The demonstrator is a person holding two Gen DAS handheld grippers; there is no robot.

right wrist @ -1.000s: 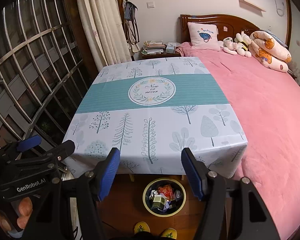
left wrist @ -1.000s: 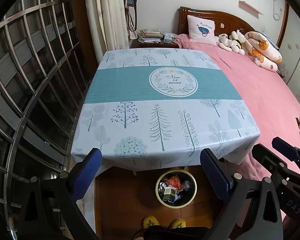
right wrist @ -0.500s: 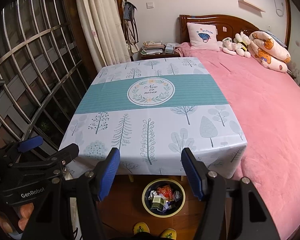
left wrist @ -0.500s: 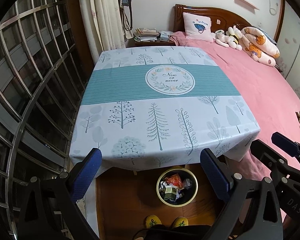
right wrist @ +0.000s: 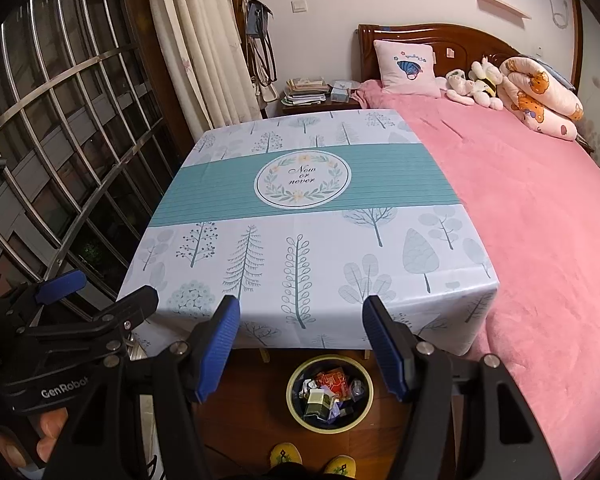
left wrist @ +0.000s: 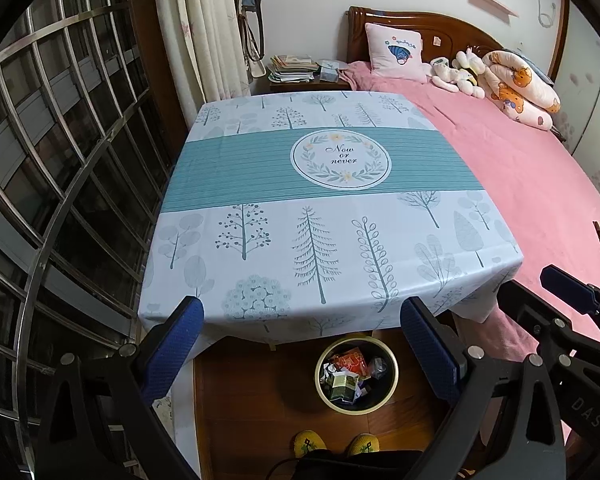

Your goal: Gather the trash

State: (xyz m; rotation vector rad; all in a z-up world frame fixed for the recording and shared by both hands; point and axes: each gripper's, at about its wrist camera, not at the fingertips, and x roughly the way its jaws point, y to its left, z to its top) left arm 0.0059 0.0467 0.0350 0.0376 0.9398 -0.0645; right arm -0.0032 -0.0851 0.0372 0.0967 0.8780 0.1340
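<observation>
Trash [left wrist: 346, 376] sits in a round yellow-rimmed bin [left wrist: 325, 394] on the wood floor, just in front of the table's near edge.

Landmark: table [right wrist: 308, 240] with a tree-print cloth, bare top in both views. Bin holds crumpled wrappers, a red packet and a green one; two yellow slippers [right wrist: 286, 456] just nearer than the bin. Left wrist view only: right gripper [left wrist: 568, 304] at the table's right near corner, over the pink bed [left wrist: 532, 184]. Right wrist view only: left gripper [right wrist: 96, 298] off the table's left near corner, fingertips of a hand [right wrist: 48, 436] under it, and a coat rack past the table's far side. Left gripper's jaws stand wide apart, nothing between the blue pads, touching nothing. Right gripper's jaws are parted too, narrower than the left's, empty, above the table's near edge.
</observation>
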